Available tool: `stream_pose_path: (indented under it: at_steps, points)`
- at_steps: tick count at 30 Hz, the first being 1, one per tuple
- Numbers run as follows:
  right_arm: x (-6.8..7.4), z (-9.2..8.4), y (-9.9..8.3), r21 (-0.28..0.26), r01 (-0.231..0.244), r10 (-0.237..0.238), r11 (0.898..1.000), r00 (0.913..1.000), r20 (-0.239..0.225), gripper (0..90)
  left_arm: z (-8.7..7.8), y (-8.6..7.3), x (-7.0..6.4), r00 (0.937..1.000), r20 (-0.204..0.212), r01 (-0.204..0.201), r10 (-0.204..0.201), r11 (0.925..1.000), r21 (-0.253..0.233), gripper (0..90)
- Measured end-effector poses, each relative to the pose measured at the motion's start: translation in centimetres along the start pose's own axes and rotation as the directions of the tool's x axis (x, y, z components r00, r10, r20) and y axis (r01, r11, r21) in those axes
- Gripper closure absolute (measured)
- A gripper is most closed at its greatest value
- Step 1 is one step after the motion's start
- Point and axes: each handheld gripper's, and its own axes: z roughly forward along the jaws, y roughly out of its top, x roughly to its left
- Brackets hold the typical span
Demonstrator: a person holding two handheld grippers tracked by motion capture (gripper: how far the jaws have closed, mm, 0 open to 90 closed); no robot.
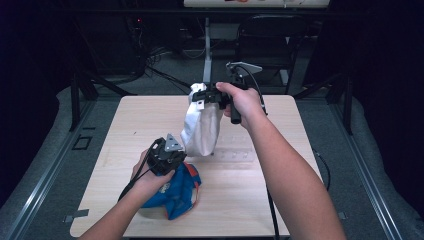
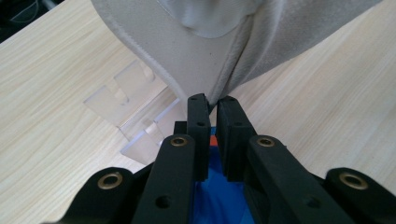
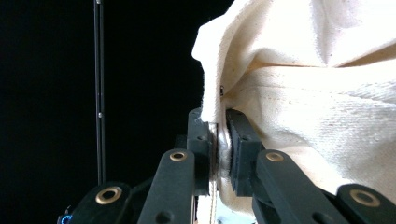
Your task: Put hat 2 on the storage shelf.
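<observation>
Cream cloth held up over my counter (image 1: 260,190)

My right tongs (image 3: 218,140) pinch the plain cream cloth (image 1: 200,125); my left tongs (image 2: 212,109) pinch its lower edge. No writing readable.

White cloth bag (image 1: 201,125) hanging, held above table

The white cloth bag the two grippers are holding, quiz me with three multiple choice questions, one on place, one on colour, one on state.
1. Where does the right gripper hold the white cloth bag?
A. its top edge
B. its bottom corner
C. its middle

2. What colour is the fabric under the left hand?
A. green
B. yellow
C. blue

3. How is the bag?
A. flat on the table
B. hanging above the table
C. folded on the chair

Answers: 1 A, the right gripper view shows its jaws clamped on the hem at the top. 2 C, blue with some orange in the high view. 3 B, it hangs from the right gripper, with the left gripper pinching its lower corner.
</observation>
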Motion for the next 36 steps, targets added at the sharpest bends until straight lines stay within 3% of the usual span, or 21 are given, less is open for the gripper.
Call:
stream_pose_path:
  at_steps: [10, 15, 22, 24, 25, 29, 33, 36]
  points:
    - [-0.3, 0.7, -0.1, 0.002, 0.004, -0.004, 1.000, 0.9998, 0.022, 81.5, -0.1, -0.9, 0.5, 0.9969, -0.015, 0.078, -0.078, 0.9969, -0.010, 85.7]
    - [-0.6, 1.2, -0.2, 0.011, 0.000, -0.001, 1.000, 0.9994, 0.034, 81.4, 0.1, -1.7, 0.8, 0.9899, -0.003, 0.142, -0.142, 0.9897, -0.019, 85.7]
    - [-0.6, 1.9, -0.4, 0.015, 0.021, -0.022, 1.000, 0.9972, 0.071, 80.8, 0.3, -2.4, 0.9, 0.9839, -0.004, 0.178, -0.179, 0.9835, -0.030, 85.7]
    - [-0.6, 1.9, -0.5, 0.025, 0.030, -0.032, 0.999, 0.9964, 0.079, 80.8, 0.3, -2.7, 1.0, 0.9811, 0.003, 0.194, -0.194, 0.9807, -0.027, 85.7]
    - [-0.6, 2.1, -0.6, 0.040, 0.041, -0.045, 0.998, 0.9948, 0.091, 80.9, 0.4, -3.0, 1.3, 0.9763, 0.015, 0.216, -0.216, 0.9758, -0.031, 85.6]
    - [-0.7, 2.5, -0.8, 0.043, 0.041, -0.045, 0.998, 0.9942, 0.097, 81.0, 0.7, -3.4, 1.4, 0.9732, 0.021, 0.230, -0.229, 0.9730, -0.025, 85.6]
    - [-1.3, 3.0, -0.9, 0.058, 0.054, -0.063, 0.997, 0.9862, 0.153, 80.7, 1.7, -3.9, 1.1, 0.9737, 0.022, 0.227, -0.227, 0.9739, 0.009, 85.7]
    - [-1.6, 3.1, -1.0, 0.046, 0.044, -0.050, 0.998, 0.9880, 0.146, 80.0, 1.7, -4.0, 1.2, 0.9726, 0.018, 0.232, -0.232, 0.9728, -0.002, 85.6]
